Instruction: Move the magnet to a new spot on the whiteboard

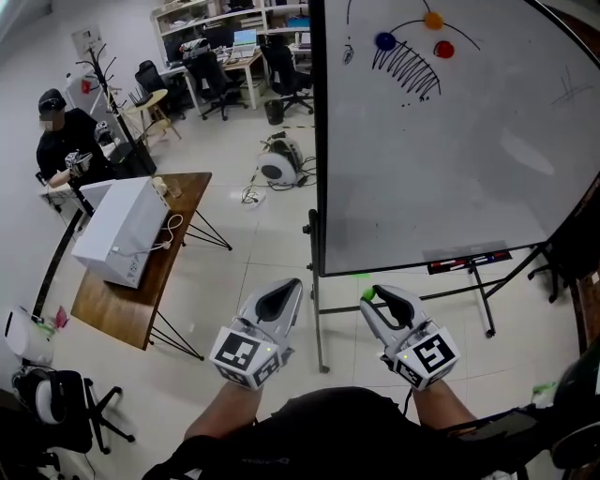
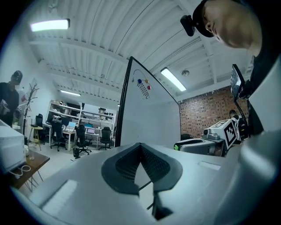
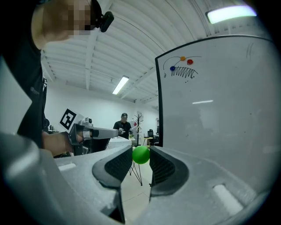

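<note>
A green ball-shaped magnet [image 3: 141, 154] sits between the tips of my right gripper [image 3: 141, 156], which is shut on it. In the head view the same magnet [image 1: 368, 294] shows at the tip of the right gripper [image 1: 372, 296], held low in front of the whiteboard's [image 1: 450, 159] bottom left corner and apart from it. Blue [image 1: 385, 41], orange [image 1: 433, 20] and red [image 1: 443, 49] magnets stick near the board's top beside a scribble. My left gripper [image 1: 289, 287] hovers to the left, its jaws [image 2: 140, 145] shut on nothing.
The board's stand legs [image 1: 320, 314] spread over the floor just ahead of both grippers, with a marker tray [image 1: 469, 261] below the board. A wooden table [image 1: 131, 300] bearing a white box [image 1: 122, 230] stands to the left. A person [image 1: 66, 141] sits far left.
</note>
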Demonstrator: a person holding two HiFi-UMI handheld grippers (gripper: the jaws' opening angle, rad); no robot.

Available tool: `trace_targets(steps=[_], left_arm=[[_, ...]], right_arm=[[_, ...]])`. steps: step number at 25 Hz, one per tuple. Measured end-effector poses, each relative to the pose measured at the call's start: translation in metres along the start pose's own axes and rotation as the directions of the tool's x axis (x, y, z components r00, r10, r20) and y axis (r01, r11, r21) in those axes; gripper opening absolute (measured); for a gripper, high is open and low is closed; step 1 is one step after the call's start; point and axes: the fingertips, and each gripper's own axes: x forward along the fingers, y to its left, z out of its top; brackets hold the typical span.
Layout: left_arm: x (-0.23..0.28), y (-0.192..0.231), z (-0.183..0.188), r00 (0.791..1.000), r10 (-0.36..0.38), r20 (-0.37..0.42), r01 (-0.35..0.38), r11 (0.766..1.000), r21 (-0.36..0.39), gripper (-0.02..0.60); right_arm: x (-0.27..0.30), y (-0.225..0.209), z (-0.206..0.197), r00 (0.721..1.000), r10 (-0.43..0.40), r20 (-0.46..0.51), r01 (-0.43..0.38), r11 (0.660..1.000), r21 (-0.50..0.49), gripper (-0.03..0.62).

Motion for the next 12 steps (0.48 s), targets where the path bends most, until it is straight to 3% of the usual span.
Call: trace_targets(steps=[12], left_arm=[[0.0030, -0.0007, 0.0029, 1.000, -0.002, -0.006, 0.002, 1.000, 0.016, 0.015]], right_arm=[[0.0024, 0.0020, -0.0044, 1.000, -0.005, -0.013, 0.005, 1.000, -0.004, 0.107]])
